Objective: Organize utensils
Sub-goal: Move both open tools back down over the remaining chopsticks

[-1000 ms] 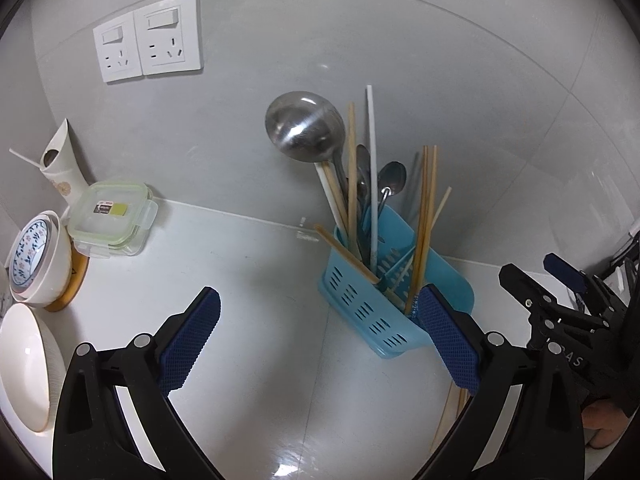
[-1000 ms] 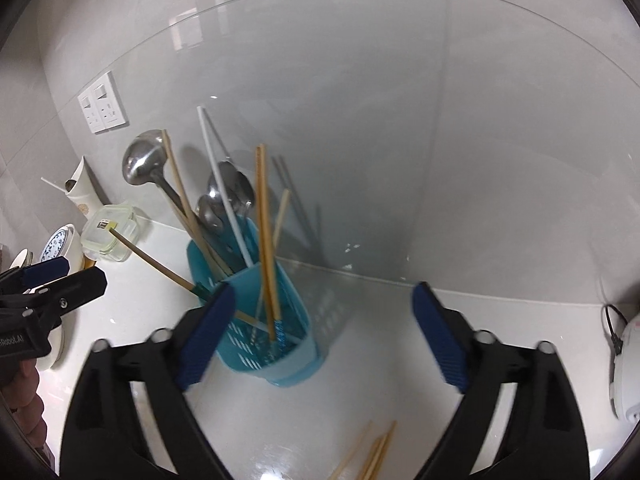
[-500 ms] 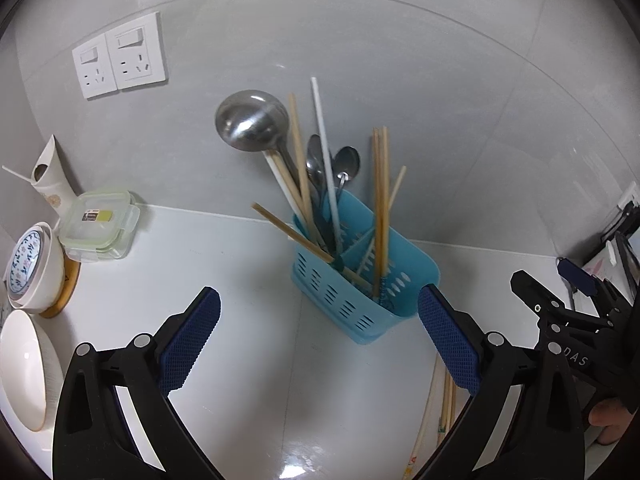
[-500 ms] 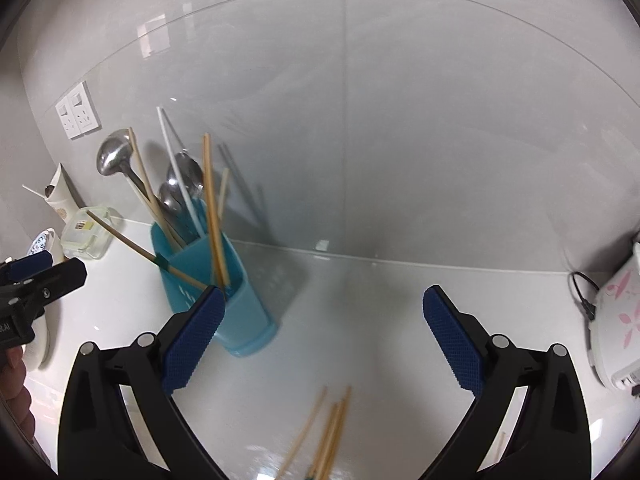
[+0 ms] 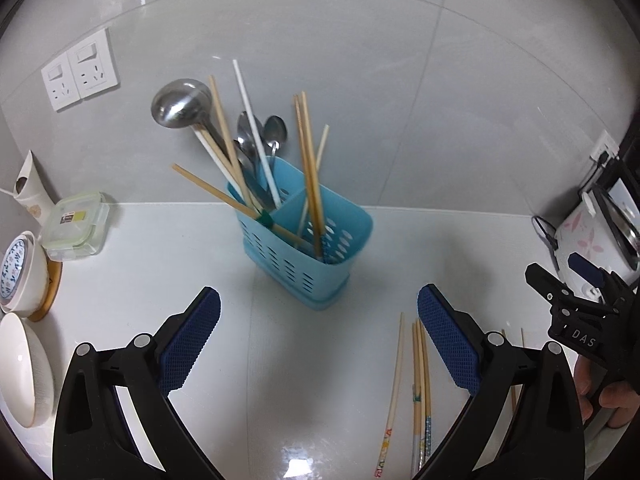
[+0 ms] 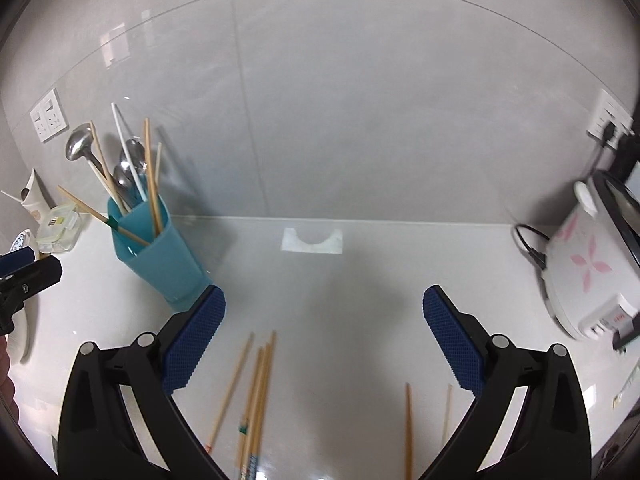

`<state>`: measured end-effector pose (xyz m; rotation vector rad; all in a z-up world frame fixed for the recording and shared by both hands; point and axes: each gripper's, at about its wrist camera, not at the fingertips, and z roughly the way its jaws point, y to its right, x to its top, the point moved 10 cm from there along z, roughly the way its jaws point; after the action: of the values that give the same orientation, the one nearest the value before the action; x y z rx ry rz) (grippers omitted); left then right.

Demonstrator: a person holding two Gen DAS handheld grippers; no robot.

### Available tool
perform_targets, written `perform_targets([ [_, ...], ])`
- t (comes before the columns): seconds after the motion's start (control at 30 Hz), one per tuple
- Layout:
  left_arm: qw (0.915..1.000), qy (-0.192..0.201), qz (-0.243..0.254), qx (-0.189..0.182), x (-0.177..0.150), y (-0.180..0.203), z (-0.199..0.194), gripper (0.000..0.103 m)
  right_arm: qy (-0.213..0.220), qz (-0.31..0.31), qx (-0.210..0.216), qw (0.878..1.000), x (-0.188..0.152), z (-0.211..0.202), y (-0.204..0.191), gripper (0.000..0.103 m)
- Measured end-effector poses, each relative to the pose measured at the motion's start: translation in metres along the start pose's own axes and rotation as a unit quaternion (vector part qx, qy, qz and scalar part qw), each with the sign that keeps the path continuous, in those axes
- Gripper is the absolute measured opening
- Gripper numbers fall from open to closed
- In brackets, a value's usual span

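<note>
Home kitchen: utensil caddy (image 5: pixel 308 240), rice cooker (image 6: pixel 580 268), bowls (image 5: pixel 24 364).

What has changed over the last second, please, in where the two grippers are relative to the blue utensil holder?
Both grippers backed away from the blue utensil holder: it now sits farther off, and loose chopsticks on the counter have come into view near them. The left gripper and right gripper stayed open and empty; the holder's contents look unchanged.

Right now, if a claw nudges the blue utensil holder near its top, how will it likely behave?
The blue utensil holder probably tips easily: it looks like thin perforated plastic, tall for its base. The ladle and chopsticks stick far above the rim and lean, so weight likely sits high. The glossy counter suggests it may slide instead if pushed low.
</note>
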<state>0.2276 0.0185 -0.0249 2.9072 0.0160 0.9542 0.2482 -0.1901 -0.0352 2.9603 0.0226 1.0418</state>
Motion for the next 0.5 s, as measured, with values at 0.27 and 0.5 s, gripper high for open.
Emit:
perform_targets([
  [0.27, 0.9991, -0.031, 0.024, -0.015, -0.044, 0.031, 0.022, 0.097, -0.026, 0.020, -0.022, 0.999, -0.047, -0.005, 0.042, 0.095],
  [0.5, 0.9966, -0.063, 0.048, -0.025, -0.088, 0.049, 0.050, 0.097, -0.063, 0.028, -0.036, 0.997, -0.097, 0.001, 0.069, 0.095],
])
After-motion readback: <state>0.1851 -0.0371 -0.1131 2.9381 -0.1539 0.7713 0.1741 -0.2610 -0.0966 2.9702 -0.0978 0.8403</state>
